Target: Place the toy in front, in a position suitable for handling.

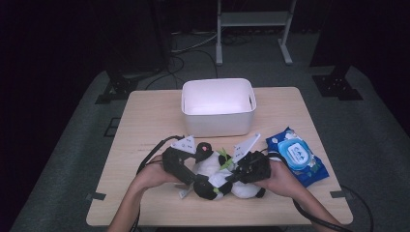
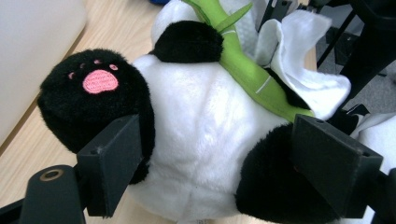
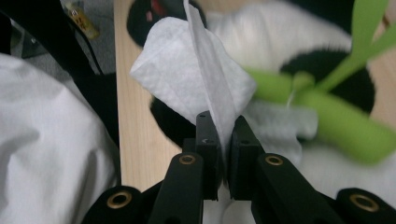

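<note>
Panda plush (image 1: 212, 174) lies on its back at the lower centre of the high view, on the wooden surface (image 1: 145, 125), just below the white bin (image 1: 217, 107). My left tongs (image 2: 210, 163) are spread around its belly, one jaw against a black paw, the other against a black leg. My right tongs (image 3: 223, 140) are pinched together on a white wipe (image 3: 187, 79), held over the plush beside its green bamboo sprig (image 3: 327, 116). A blue wipe pack (image 1: 296, 155) sits at the right of the high view.
</note>
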